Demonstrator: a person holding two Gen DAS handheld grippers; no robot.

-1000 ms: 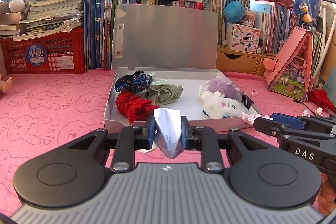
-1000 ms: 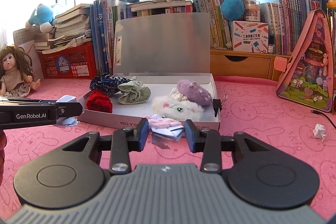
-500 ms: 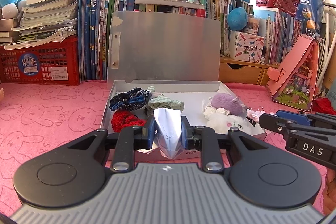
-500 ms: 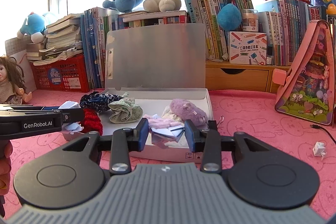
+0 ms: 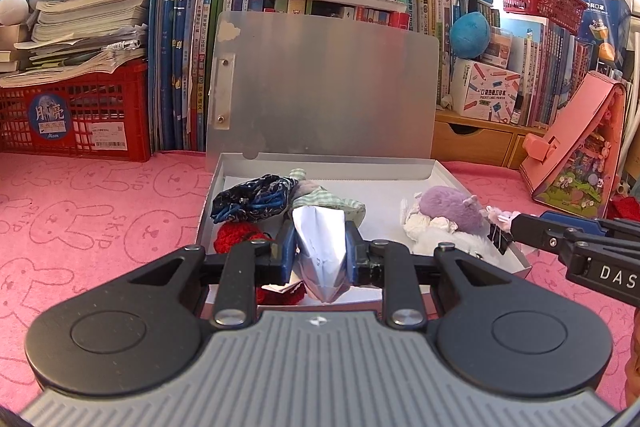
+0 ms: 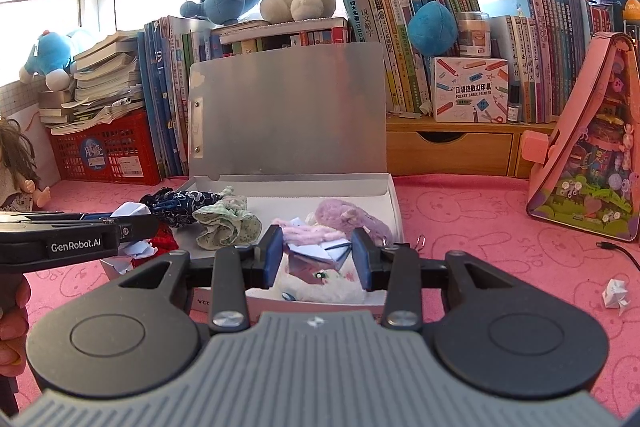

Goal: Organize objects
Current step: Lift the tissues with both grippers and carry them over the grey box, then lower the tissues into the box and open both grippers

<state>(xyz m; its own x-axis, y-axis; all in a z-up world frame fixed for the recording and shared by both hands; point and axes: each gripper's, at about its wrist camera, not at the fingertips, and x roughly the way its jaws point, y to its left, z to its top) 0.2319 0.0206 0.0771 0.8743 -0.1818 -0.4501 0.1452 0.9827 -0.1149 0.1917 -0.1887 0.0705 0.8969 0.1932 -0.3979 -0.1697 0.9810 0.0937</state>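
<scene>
My left gripper (image 5: 319, 251) is shut on a folded white paper piece (image 5: 320, 247) and holds it over the front left of an open grey box (image 5: 400, 171). My right gripper (image 6: 316, 255) is shut on a folded pale blue paper with a pink fuzzy strip (image 6: 316, 245), above the box's front right. In the box lie a dark blue scrunchie (image 5: 252, 203), a green checked one (image 5: 332, 203), a red knitted one (image 5: 236, 241), a purple plush (image 5: 452, 207) and a white plush (image 6: 320, 285).
The box lid (image 5: 320, 95) stands upright at the back. Books, a red crate (image 5: 76, 115) and plush toys line the rear. A pink toy house (image 6: 588, 155) stands right. A small paper ball (image 6: 616, 293) lies on the pink mat. A doll (image 6: 16, 167) sits left.
Both grippers have moved forward and up, from in front of the box to over its front part, each still holding its paper piece.
</scene>
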